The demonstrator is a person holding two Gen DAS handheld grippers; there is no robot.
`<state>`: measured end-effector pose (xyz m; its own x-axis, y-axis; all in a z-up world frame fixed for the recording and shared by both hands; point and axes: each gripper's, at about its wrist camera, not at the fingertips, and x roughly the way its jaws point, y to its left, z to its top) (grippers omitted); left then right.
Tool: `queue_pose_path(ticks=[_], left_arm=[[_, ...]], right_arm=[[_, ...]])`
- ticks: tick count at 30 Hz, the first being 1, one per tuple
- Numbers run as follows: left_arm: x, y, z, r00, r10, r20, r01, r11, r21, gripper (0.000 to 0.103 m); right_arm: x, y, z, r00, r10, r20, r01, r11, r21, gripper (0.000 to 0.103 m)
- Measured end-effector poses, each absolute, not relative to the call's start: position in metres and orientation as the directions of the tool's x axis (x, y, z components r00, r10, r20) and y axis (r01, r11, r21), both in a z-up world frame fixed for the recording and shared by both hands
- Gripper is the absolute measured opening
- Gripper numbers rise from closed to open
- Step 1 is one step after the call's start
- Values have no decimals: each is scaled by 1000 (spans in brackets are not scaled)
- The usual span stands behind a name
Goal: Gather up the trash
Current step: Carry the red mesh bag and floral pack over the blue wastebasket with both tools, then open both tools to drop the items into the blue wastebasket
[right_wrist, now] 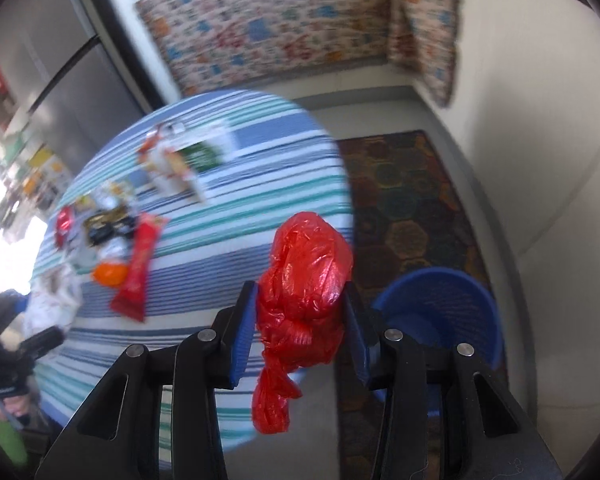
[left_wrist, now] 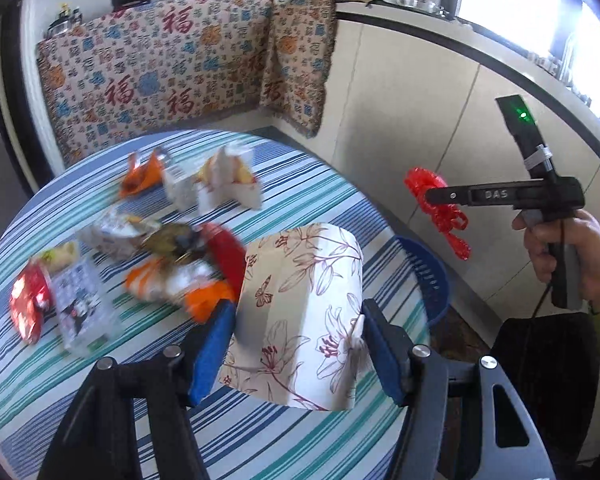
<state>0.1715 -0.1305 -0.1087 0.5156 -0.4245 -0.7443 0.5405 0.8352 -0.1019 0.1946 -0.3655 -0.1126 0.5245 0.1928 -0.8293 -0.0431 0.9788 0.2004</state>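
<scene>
Over the striped tabletop [left_wrist: 260, 440], left gripper [left_wrist: 296, 354] clamps a floral paper sheet [left_wrist: 300, 312]; right gripper [right_wrist: 300, 332] is clenched on a crumpled red plastic bag [right_wrist: 304, 280], near the blue basket [right_wrist: 444, 304] on the floor. Risks: bag's loose tail (dangling low) snags the rim, thin paper slips out mid-carry, both drop outside. More wrappers [left_wrist: 152, 256] remain on the tabletop.

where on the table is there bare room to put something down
Bare striped cloth runs along the table's edge toward the blue basket, and along the near rim below the left tool holding floral paper. The wrapper pile crowds the middle and far side.
</scene>
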Motion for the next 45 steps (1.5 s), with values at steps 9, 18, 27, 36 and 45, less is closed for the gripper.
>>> queue_pose_path(ticks=[9,18,27,36,45], left_arm=[[209,-316,-136,376,-525,-764,629,749,-205,66],[260,-407,-225,270,-504,-820,603,753,-265,66],[279,-424,-262,251,-486,-837,597,759,-261,69],[283,-429,-266,232,-508,-830,605,743,-286,75],[249,-392,-211,328,-546,-771,635,731,-248,75]], right_arm=[[197,-482,-144,476,70,-876,170,971,170,43],[207,-543,-192,434,81,-897,260,942,211,43],[212,-560,-205,425,95,-900,285,930,232,44],[212,-567,-206,443,101,-891,304,918,256,56],[202,-568,-178,529,48,-848,302,923,240,65]])
